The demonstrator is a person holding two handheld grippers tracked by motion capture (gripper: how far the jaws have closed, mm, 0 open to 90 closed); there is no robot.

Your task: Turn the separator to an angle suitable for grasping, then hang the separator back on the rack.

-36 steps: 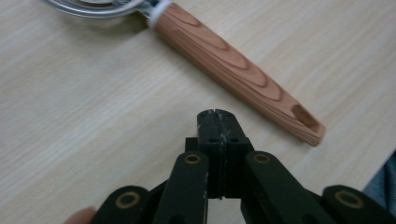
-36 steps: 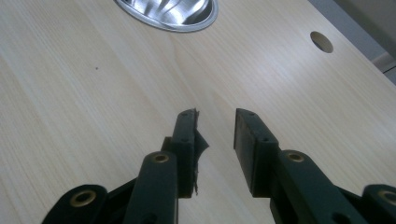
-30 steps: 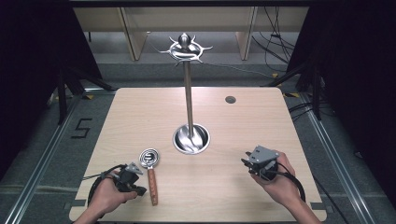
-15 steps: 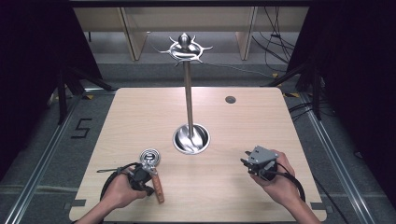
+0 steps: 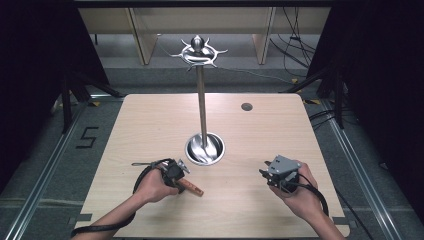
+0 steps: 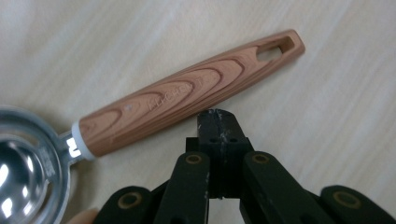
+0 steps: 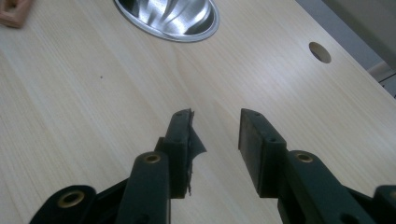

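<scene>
Near the stand base [image 5: 204, 149], on the person's side of it and slightly to the left, a utensil with a wood-grain handle [image 6: 187, 95] and a polished metal bowl [image 6: 28, 158] is seen lying flat on the table [image 5: 150, 120]. The left gripper [image 6: 218, 122] is shown with its jaws closed together and empty, their tips just beside the handle's mid-length and not around it. Before any grasp is attempted, these jaws would have to be opened wider than the handle and set astride it, one pad to each long side. A grip near the middle is judged preferable, so that the metal bowl does not tip the utensil, and so that the slotted hole [image 6: 275, 45] at the handle's far end is left free, presumably for a hook at the stand's top [image 5: 198, 50]. The right gripper [image 7: 215, 128], to the right of the base, is shown with jaws that have just been opening, parted, with nothing between them.
</scene>
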